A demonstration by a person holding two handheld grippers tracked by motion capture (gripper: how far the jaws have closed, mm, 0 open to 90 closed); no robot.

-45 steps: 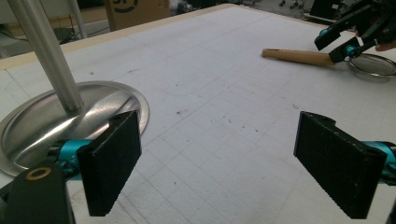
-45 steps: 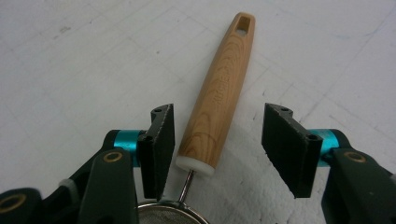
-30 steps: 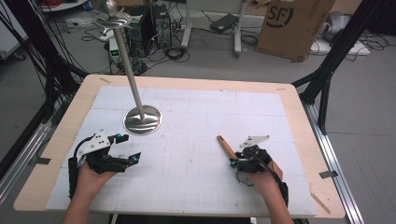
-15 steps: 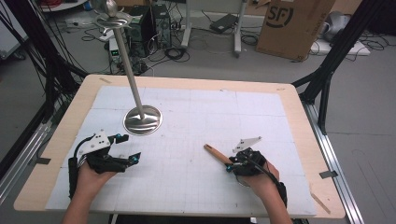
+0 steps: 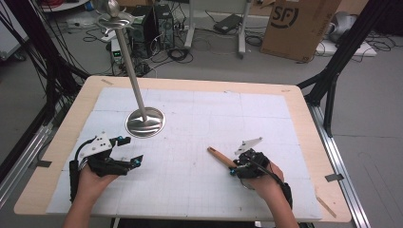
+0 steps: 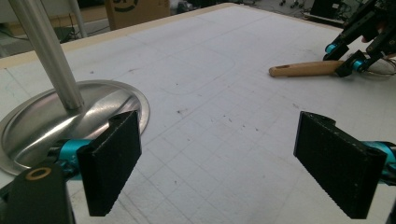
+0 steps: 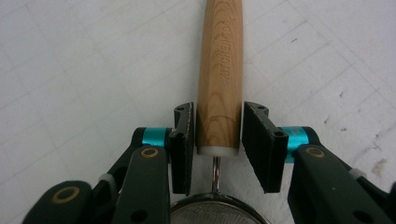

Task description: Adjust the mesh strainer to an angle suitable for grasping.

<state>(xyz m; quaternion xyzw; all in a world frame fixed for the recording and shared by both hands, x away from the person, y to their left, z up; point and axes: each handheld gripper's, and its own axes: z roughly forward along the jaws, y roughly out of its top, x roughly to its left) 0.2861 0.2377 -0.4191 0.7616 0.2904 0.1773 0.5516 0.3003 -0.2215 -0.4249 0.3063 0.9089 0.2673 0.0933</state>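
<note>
Wooden-handled strainer (image 7: 220,70): on the white mat, handle running straight out from between the jaws.
Right gripper (image 7: 217,133): clamps the handle at its mesh end.
Left gripper (image 5: 127,150): jaws wide apart, empty, well left of it.
Metal stand (image 5: 145,121): nearer the left gripper.
</note>
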